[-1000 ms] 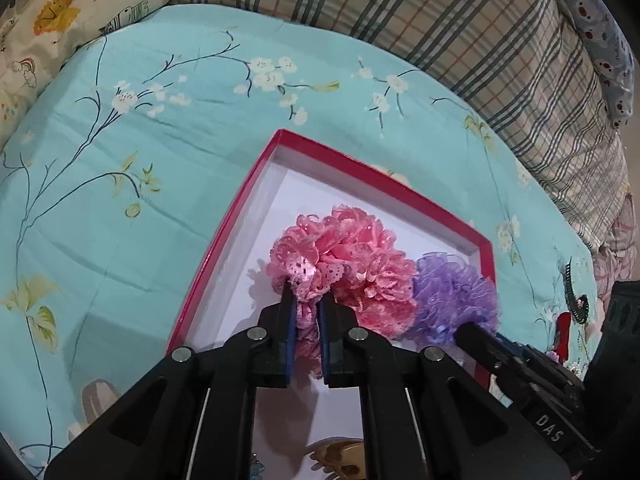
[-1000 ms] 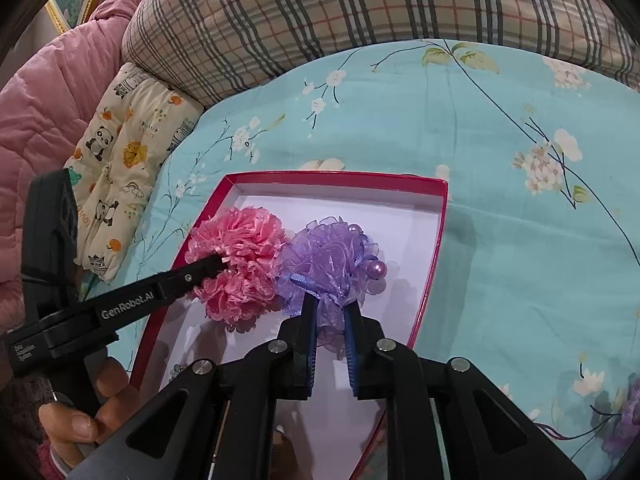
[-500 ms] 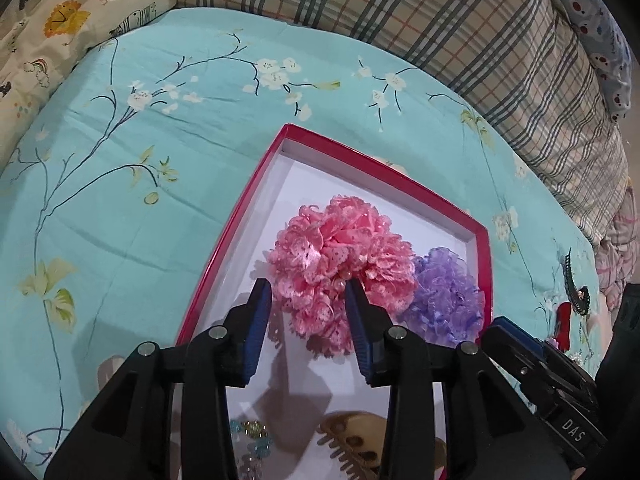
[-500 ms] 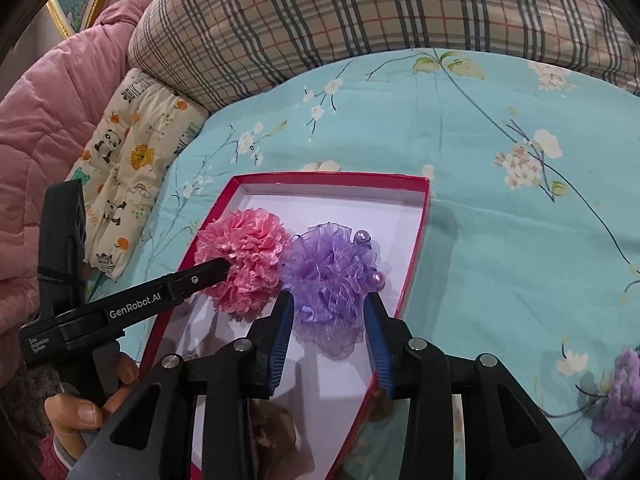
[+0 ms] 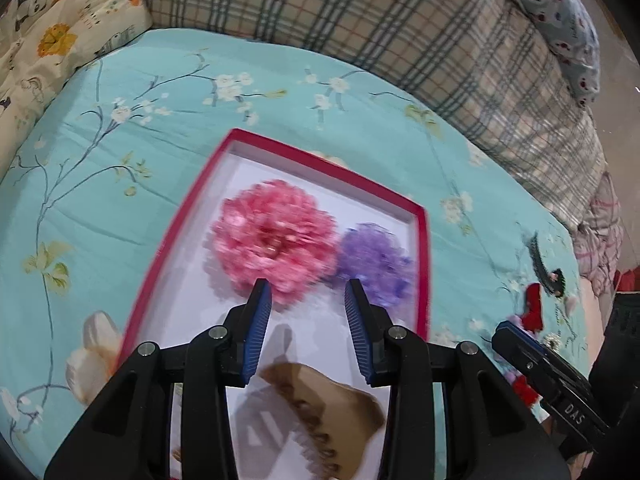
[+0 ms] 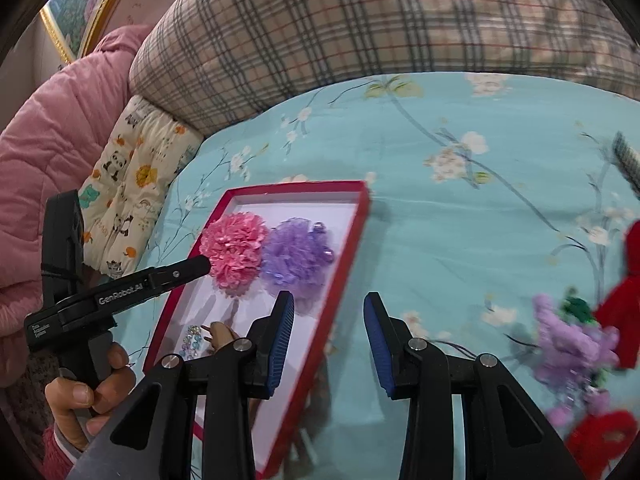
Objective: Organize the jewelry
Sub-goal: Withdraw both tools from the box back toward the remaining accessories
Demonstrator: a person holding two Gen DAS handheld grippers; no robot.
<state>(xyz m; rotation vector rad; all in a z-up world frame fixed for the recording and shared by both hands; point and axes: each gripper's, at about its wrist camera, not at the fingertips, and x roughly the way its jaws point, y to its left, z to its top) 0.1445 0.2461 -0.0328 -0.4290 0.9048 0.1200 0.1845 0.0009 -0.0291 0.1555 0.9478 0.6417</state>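
**Both tongs empty; two flowers lie in the box**

My left tongs (image 5: 307,294) stand apart with nothing between the pads. Their tips hang just short of the pink flower (image 5: 274,240), not touching it. My right tongs (image 6: 329,312) gape the same way, also empty, over the right rim of the box (image 6: 347,256) and the bed (image 6: 460,240) beside it.

Why things lie as they do, as I judge it:
- The pink flower and the purple flower (image 6: 296,258) sit side by side, touching, in the far half of the red-rimmed box. That reads as a sorted pair: soft pieces kept together at one end.
- A tan claw clip (image 5: 324,416) lies in the near half, with a small cluster of pale beads (image 6: 191,342) near the left rim. Hard pieces seem to get the near end.
- Loose pieces wait on the bed to the right: a lilac fuzzy piece (image 6: 572,348), red ones (image 6: 624,300), a dark comb-like clip (image 5: 542,266). Probably those are next.

Hard to make out:
- Both views are blurred by motion; the flowers' petals smear.
- The clip is half hidden behind my left tongs, and the box's near edge is cut off below.
- The right-hand pile runs out of frame; I cannot count it.
- A hand (image 6: 86,396) holds the left handle; little else of the person shows.
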